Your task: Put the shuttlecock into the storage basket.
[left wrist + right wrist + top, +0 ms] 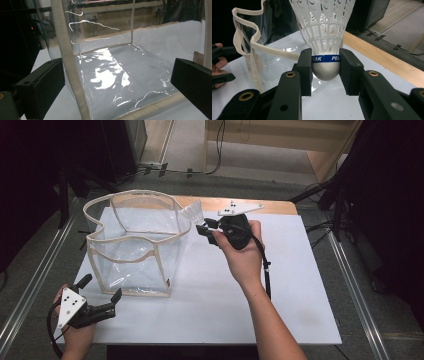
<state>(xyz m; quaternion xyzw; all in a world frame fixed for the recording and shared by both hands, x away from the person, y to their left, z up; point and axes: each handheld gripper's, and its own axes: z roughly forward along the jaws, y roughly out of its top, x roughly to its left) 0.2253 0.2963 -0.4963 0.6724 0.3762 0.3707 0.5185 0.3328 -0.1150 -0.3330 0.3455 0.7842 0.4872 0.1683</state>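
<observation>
White table (240, 310) with a wooden far edge.
A clear bag (135, 245) with cream trim stands on its left half.

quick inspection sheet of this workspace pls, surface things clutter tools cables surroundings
surface: white board on a wooden table.
job's things: clear bag with cream trim, upright and open; white shuttlecock with a blue band.
clutter: nothing seen.
grippers: right tool shut on the shuttlecock beside the bag's rim; left tool open at the bag's near corner.
cables: black cable trails from the right tool; more on the floor behind.
surroundings: dark stands, grey floor.
</observation>
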